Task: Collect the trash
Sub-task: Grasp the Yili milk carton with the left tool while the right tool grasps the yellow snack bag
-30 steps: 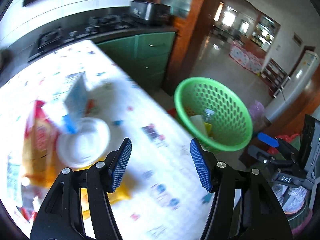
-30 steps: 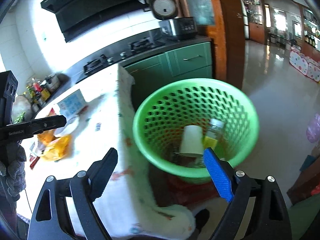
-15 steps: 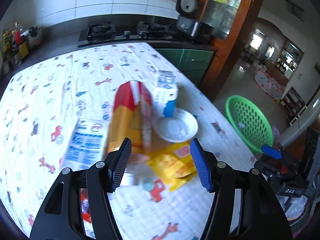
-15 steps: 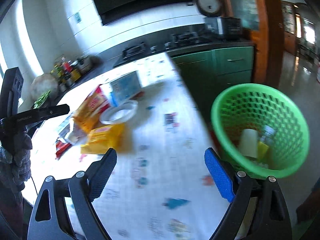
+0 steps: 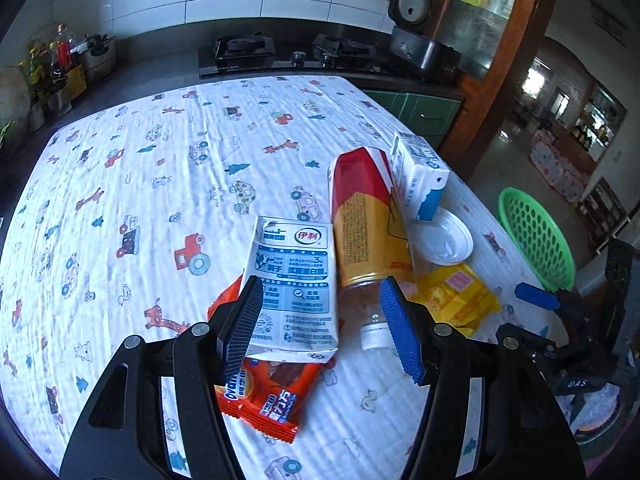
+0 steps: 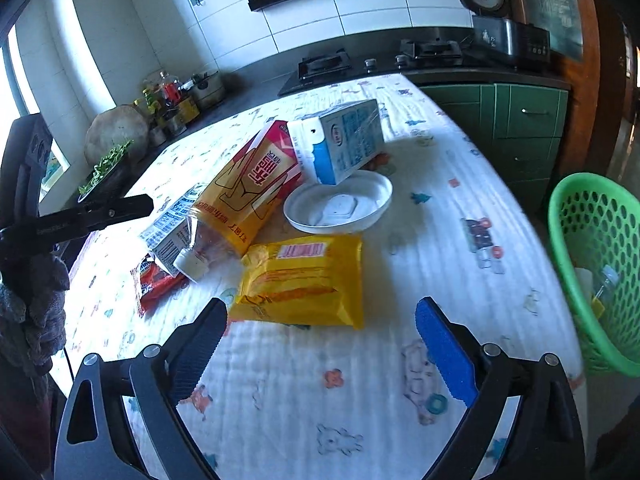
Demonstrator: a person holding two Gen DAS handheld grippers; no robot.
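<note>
Both grippers hang spread and empty over a heap of trash on the cartoon-print cloth-covered surface [image 5: 168, 168].

The left gripper [image 5: 322, 326], jaws wide apart, hovers over a flattened white-and-blue milk carton [image 5: 294, 284] that lies on a red-orange snack wrapper [image 5: 268, 394]; just beside them lies a plastic bottle with a red-and-yellow label [image 5: 366, 224], its white cap toward the gripper. The right gripper [image 6: 320, 354], also spread and holding nothing, sits near a crumpled yellow snack packet [image 6: 304, 280]. Beyond the packet a shallow white plastic dish [image 6: 340, 204] carries one end of a tilted blue-and-white drink carton [image 6: 340, 140], which leans by the bottle. A green perforated plastic basket [image 6: 592, 264] stands off the surface's right edge, with a white cup and other pieces inside.
</note>
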